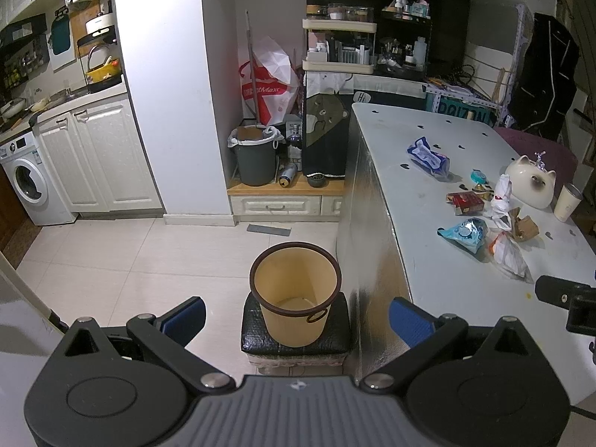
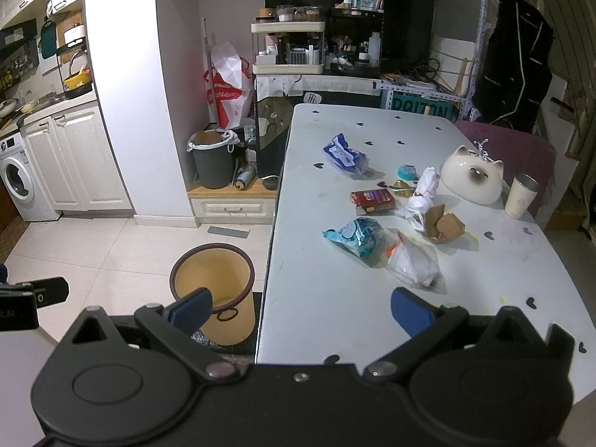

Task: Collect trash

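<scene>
My left tool (image 1: 296, 314) is wide open and holds nothing. It points at the tan bin (image 1: 295, 294) with the dark rim. The bin stands on a small black stool (image 1: 257, 329), right beside the tabletop (image 1: 428, 260). I can see down into the bin, and it looks bare inside.

My right tool (image 2: 301, 307) is wide open too, with nothing in it. It hangs over the near edge of the tabletop.

The trash lies in a bunch on the tabletop. Closest to my right tool is a clear plastic bag (image 2: 415, 262) with some white and orange in it. Just beside it is a light blue snack bag (image 2: 355, 236). Behind those I see a red packet (image 2: 372, 201), a torn brown paper piece (image 2: 443, 225) and a crumpled white wrapper (image 2: 421, 195). Farther back lies a blue and white pack (image 2: 344, 154).

A white cat-shaped jar (image 2: 473, 178) and a pale cup (image 2: 520, 195) stand near the far right side.
</scene>
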The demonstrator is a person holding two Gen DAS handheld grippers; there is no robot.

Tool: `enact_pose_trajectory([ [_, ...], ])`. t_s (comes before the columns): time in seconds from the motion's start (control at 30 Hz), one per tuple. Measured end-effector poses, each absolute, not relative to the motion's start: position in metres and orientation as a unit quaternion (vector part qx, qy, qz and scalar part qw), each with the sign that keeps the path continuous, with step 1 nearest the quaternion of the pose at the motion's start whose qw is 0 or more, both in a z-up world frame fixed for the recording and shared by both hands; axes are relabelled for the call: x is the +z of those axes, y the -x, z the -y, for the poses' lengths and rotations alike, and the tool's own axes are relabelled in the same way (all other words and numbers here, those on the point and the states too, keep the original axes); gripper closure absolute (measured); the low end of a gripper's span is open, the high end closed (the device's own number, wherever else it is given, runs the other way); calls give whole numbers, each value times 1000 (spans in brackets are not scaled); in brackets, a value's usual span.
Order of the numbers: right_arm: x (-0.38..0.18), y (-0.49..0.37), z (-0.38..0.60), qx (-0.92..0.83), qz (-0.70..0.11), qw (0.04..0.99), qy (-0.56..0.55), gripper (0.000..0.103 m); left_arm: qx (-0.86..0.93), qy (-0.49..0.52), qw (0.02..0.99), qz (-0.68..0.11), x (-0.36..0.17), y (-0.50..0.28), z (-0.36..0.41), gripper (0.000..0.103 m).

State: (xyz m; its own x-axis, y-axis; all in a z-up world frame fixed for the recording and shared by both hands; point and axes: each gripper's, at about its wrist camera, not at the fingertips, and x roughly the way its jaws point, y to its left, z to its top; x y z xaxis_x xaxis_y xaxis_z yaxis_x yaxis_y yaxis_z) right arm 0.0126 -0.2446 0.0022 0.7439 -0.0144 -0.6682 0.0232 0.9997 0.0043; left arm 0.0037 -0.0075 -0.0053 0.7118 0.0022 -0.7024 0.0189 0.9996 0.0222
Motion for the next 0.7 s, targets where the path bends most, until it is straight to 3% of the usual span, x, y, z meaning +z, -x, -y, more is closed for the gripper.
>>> enact_pose_trajectory([
  [0.7, 2, -13, 248, -14, -360, 933, -9, 0, -8, -14, 925, -379, -11, -10, 22, 0],
])
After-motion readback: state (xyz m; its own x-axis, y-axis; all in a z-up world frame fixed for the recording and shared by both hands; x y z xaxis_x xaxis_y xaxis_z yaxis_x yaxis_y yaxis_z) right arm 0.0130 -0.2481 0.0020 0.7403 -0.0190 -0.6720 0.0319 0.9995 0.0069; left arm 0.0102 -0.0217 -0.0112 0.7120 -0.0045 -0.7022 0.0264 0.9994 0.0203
